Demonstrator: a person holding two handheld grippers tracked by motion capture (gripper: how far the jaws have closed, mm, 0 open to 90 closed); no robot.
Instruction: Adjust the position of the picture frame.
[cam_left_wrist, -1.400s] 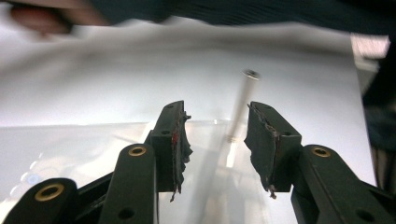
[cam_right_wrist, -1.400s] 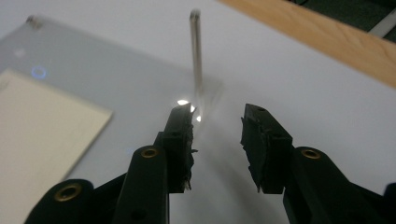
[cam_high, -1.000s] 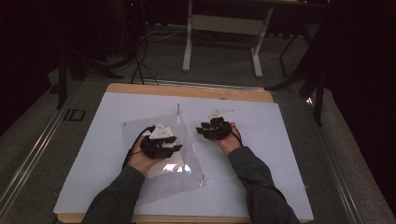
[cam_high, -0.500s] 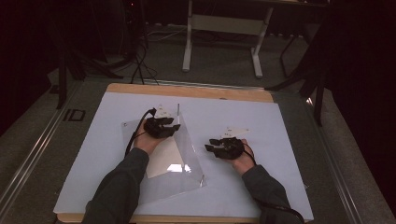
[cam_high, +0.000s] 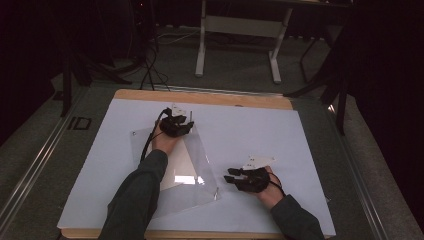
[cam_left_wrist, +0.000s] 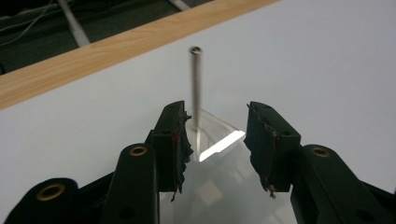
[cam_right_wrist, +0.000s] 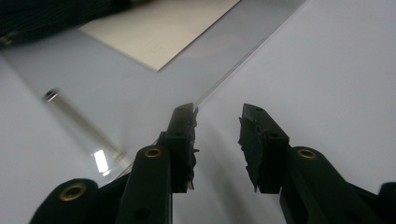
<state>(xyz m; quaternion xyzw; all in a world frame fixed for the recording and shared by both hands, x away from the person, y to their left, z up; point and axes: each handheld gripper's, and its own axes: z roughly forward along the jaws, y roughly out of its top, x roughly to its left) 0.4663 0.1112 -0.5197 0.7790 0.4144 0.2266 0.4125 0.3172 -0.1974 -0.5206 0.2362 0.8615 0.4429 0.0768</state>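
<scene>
A clear acrylic sheet (cam_high: 200, 160) lies flat on the white table top (cam_high: 260, 130), with thin metal posts standing at its corners. My left gripper (cam_high: 182, 125) is at the sheet's far corner. In the left gripper view its jaws (cam_left_wrist: 215, 114) stand open and have just closed a little. The upright post (cam_left_wrist: 198, 93) stands just beyond them, nearer the left pad. My right gripper (cam_high: 231, 175) lies beside the sheet's near right corner. Its jaws (cam_right_wrist: 217, 114) are open over the sheet's edge, have just been closing, and hold nothing. A post (cam_right_wrist: 79, 123) stands to their left.
A pale paper (cam_high: 172, 182) lies under the sheet near the left forearm. A wooden border (cam_high: 200, 97) runs along the table's far edge. Beyond it a white desk frame (cam_high: 235, 25) and cables stand on a dark floor.
The right hand has swung right and toward the near edge, from the sheet's far end to its near right corner. The left hand has shifted up to the far corner post.
</scene>
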